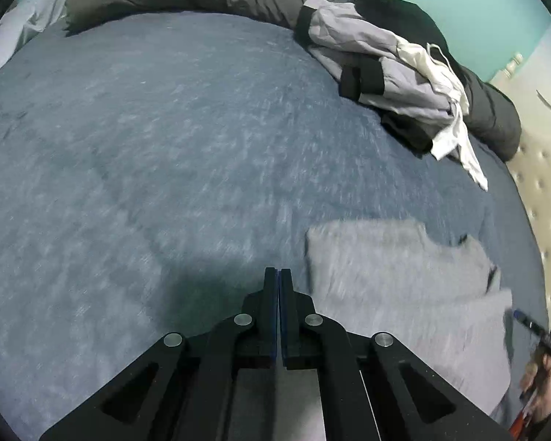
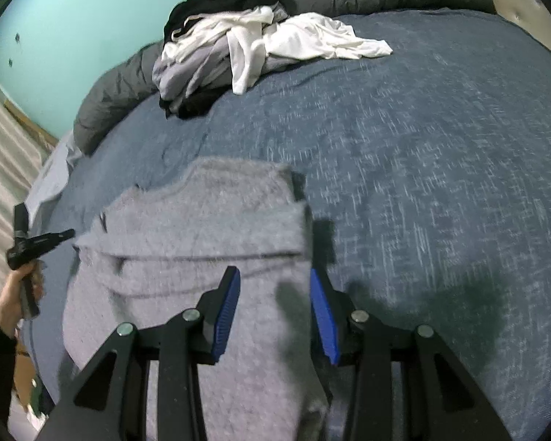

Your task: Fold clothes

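Hovering: left gripper (image 1: 278,270) closed, empty; right gripper (image 2: 273,275) parted over grey garment (image 2: 202,228)

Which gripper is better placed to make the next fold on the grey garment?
Right, probably. The right gripper hangs over the grey garment with jaws apart, nothing between them. The left gripper is shut, empty, over bare blue bedcover, with the garment off to its side.

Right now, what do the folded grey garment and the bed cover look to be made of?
Grey garment: soft, fuzzy knit, possibly fleece or wool; matte, nubby surface, thick folds. Bed cover: blue heathered woven fabric, likely a cotton blend; white flecks, flat matte finish.
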